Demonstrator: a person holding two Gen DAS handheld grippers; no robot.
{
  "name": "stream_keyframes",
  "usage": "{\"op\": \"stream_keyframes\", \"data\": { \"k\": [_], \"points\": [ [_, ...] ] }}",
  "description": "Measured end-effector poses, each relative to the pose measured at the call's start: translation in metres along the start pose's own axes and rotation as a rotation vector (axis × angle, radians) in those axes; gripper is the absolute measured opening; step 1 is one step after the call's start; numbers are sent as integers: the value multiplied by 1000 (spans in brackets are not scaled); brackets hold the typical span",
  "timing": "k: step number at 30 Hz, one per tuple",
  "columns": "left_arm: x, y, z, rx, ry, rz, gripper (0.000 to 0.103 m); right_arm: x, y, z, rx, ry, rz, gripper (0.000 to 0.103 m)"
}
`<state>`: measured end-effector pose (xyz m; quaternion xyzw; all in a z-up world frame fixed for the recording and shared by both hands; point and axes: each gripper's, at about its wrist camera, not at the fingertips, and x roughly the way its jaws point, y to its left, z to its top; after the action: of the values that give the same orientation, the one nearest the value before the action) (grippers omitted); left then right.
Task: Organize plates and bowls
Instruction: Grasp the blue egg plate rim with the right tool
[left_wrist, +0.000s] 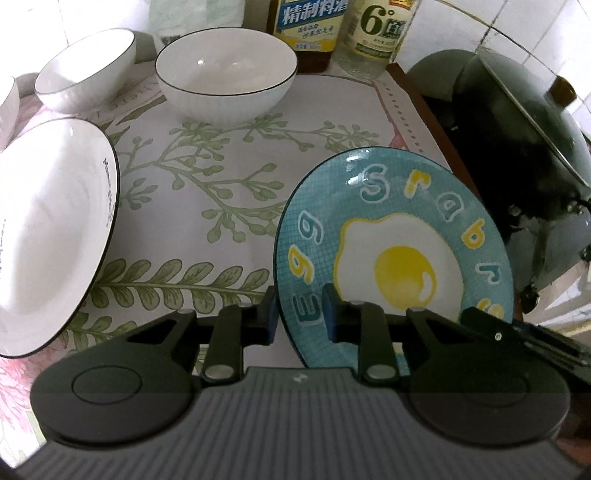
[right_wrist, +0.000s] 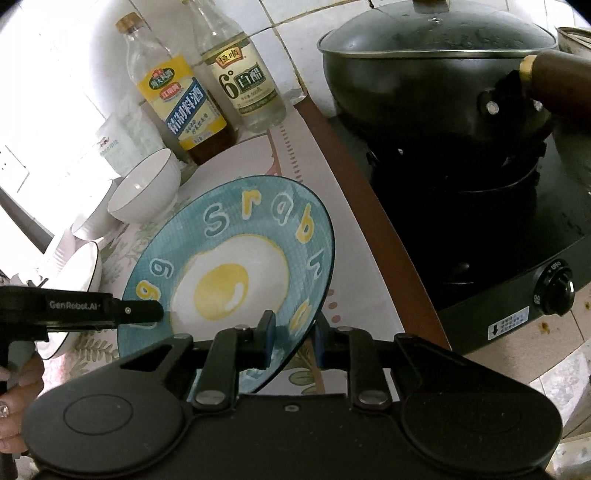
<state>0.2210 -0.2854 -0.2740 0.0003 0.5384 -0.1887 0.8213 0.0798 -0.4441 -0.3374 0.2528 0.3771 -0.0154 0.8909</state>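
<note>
My left gripper (left_wrist: 300, 314) and right gripper (right_wrist: 293, 341) each straddle the near rim of the blue egg plate (left_wrist: 399, 236), jaws narrowed about the rim; whether the pads press it I cannot tell. The plate is tilted, far edge raised, near the counter's brown edge (right_wrist: 369, 206). The floral mat (left_wrist: 229, 177) shows bare space between this plate and the white plate (left_wrist: 48, 236) at left. Two white bowls (left_wrist: 225, 74) (left_wrist: 86, 66) stand behind, both empty. Two bottles (right_wrist: 184, 99) (right_wrist: 243, 81) stand against the tiled wall. A lidded wok (right_wrist: 436, 70) sits on the stove (right_wrist: 517, 258).
</note>
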Motion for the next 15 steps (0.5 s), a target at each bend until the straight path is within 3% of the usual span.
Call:
{"op": "stream_keyframes", "data": {
  "k": [11,15],
  "points": [
    [3,1,8,-8,68,2,29,-13,18,12,-70,58,-33,21],
    [-10,2,5,-3,37,-10,29,-23,26,17,-104,52,-45,21]
  ]
}}
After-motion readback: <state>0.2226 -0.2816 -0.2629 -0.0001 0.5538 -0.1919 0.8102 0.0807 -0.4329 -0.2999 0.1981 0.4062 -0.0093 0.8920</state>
